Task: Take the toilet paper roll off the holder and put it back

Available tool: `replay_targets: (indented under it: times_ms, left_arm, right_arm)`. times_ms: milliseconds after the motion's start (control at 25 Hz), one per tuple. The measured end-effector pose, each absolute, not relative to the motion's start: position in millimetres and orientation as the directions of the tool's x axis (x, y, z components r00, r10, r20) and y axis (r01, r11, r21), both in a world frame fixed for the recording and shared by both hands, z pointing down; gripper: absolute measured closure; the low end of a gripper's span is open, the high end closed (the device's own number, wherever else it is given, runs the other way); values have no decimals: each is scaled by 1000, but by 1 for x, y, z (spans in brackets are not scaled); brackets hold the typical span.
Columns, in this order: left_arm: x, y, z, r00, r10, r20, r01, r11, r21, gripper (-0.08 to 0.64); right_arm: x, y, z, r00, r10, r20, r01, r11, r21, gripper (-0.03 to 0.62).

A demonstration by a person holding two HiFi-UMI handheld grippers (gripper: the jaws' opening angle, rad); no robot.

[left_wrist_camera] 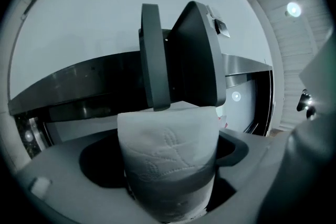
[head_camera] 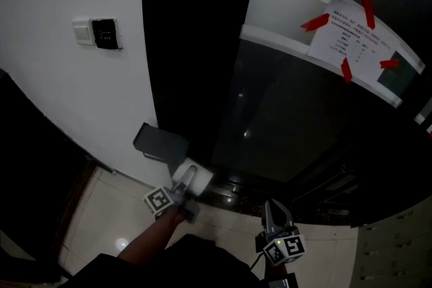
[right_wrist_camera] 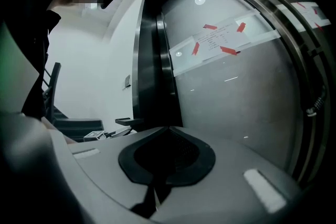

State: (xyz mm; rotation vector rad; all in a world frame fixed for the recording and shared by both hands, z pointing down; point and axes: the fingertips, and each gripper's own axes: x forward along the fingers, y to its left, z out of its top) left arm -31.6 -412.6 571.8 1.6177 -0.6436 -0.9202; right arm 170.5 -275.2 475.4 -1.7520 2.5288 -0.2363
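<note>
We face a white wall [head_camera: 54, 98] on the left and a tall dark glass door [head_camera: 290, 125] on the right, with a pale tiled floor [head_camera: 101, 212] below them. A frosted strip [head_camera: 283, 3] runs across the glass, and a sheet of paper [head_camera: 347, 40] is fixed over it with pieces of red tape [head_camera: 315, 23].

Low on the wall, just beside the door frame, sits the dark grey holder [head_camera: 160, 143]. The toilet paper roll [head_camera: 196, 175] is off it, just below and a little to its right. The left gripper [head_camera: 183, 191] holds the roll there, reaching up from a bare forearm [head_camera: 152, 239].

In the left gripper view we see the roll standing on end between jaws that are spread wide and clamped on its sides, embossed paper facing the camera. The holder rises right behind the roll's top edge. From this angle we cannot tell whether the two touch.

The right gripper [head_camera: 275, 207] hangs well to the right, in front of the door. In its own view the jaws are drawn together, tips meeting, with nothing between them.

Higher on the wall is a small switch [head_camera: 106, 33].
</note>
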Motion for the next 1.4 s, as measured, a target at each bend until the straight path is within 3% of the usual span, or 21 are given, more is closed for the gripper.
replay_targets:
  times_ms: [280,840,1400]
  left_arm:
    - [-58,-432,578,444,-862,-244,118,-214,970,86]
    - [-130,-445,579,303,-924,-233,92,-215,972,86]
    - [-167,-453,578,314,-922,-228,34,-229,973,86]
  right_arm:
    - [174,-275,477,-346,-937,53,-928,333,-168,578]
    - [155,-278,484,-388,-918,75,-913,373,-163,578]
    - [129,-294,484,-425,-903,70,-900,413,-142,578]
